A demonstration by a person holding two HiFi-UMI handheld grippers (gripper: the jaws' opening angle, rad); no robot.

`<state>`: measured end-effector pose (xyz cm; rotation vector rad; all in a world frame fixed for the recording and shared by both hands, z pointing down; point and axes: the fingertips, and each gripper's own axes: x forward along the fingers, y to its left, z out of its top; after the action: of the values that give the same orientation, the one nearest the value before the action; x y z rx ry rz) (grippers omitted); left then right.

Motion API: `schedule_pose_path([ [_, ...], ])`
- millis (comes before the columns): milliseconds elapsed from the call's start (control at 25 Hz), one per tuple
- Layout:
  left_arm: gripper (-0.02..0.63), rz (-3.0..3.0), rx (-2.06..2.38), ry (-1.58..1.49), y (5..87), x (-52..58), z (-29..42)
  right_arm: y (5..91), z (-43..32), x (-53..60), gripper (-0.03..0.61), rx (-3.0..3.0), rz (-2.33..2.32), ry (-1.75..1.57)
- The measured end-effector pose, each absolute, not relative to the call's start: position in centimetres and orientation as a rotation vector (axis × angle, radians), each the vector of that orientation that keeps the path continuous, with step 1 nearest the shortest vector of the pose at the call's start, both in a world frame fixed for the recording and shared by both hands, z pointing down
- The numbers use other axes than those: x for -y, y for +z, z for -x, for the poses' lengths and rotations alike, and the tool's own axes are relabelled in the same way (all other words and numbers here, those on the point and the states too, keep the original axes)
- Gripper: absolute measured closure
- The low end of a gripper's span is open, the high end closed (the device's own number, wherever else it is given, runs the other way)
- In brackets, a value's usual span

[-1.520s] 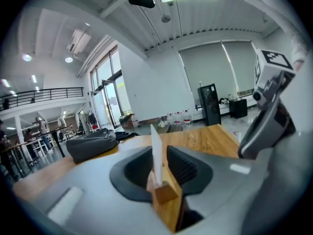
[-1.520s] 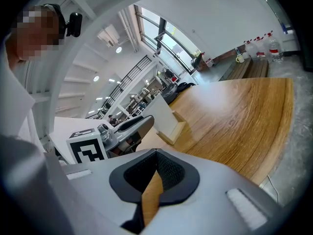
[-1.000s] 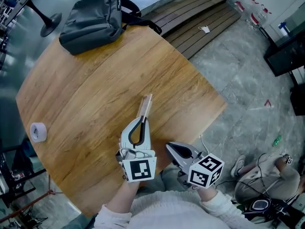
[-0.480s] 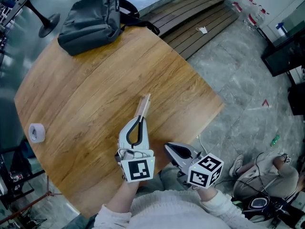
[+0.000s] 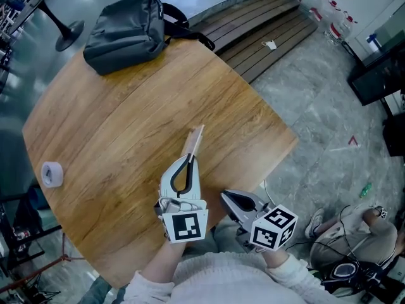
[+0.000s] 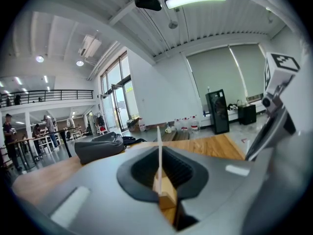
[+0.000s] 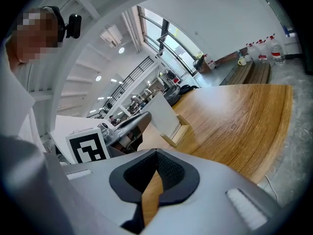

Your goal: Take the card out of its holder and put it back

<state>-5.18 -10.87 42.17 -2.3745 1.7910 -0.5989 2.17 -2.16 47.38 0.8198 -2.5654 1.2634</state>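
A: How much of the card [image 6: 159, 151] shows?
B: Only its thin edge, centre of the left gripper view; its face is out of sight. In the head view, card and holder [image 6: 166, 195] merge into one pale sliver.
A: And the tabletop [image 5: 126, 113]?
B: Its bottom edge is hidden behind the sleeves [image 5: 209, 280].

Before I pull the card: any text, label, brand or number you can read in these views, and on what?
No readable text anywhere.
card: the face in view is blank white.
left gripper and right gripper: their cubes carry only black-and-white square patterns, no letters.
bag: no print visible.
bottles by the far wall: labels too small to read.
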Motion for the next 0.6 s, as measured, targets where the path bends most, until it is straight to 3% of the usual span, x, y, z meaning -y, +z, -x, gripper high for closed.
schedule_pose_path([
  [600,0.594,2.361,-1.767,-0.545,39.2,10.4,4.6,45.4,-2.3,2.4,0.581,2.619,-0.810,1.194],
])
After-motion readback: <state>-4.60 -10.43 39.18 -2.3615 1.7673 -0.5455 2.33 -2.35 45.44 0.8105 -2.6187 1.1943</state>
